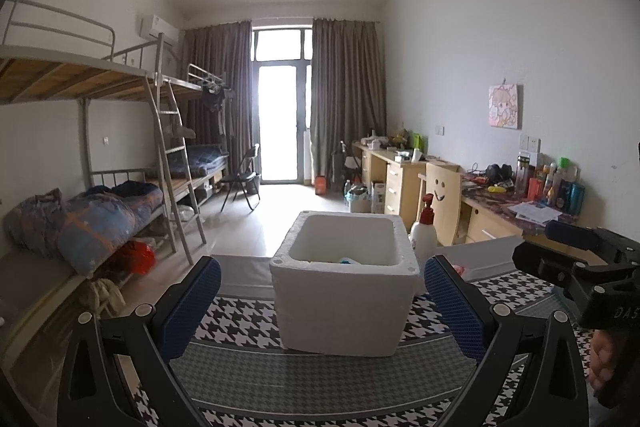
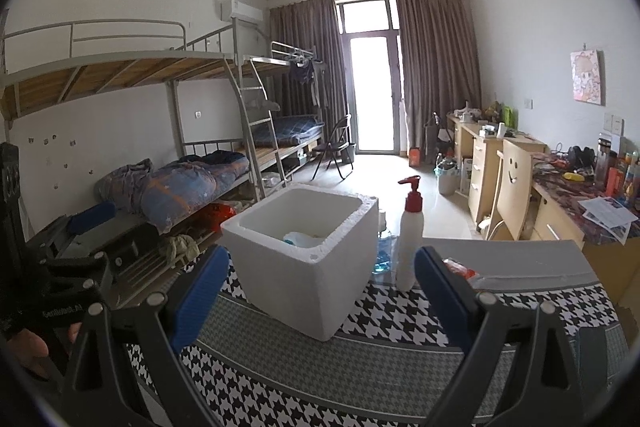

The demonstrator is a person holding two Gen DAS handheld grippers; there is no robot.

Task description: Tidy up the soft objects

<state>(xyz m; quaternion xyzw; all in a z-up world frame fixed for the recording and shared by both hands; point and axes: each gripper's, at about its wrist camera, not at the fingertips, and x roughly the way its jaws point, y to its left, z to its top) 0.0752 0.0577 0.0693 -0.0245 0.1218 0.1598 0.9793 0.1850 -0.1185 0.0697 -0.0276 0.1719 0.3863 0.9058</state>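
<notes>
A white foam box (image 1: 344, 303) stands on a houndstooth-patterned cloth (image 1: 320, 379); it also shows in the right wrist view (image 2: 308, 279). Something pale blue and white (image 2: 300, 239) lies at its bottom, mostly hidden by the walls. My left gripper (image 1: 322, 307) is open and empty, its blue pads on either side of the box, in front of it. My right gripper (image 2: 320, 291) is open and empty, just in front of the box. The right gripper also shows at the right edge of the left wrist view (image 1: 576, 259).
A white pump bottle with a red top (image 2: 410, 239) stands right of the box, a blue-liquid bottle (image 2: 382, 247) behind it. A red-and-clear packet (image 2: 464, 273) lies on the table's grey part. Bunk beds stand left, desks and a chair right.
</notes>
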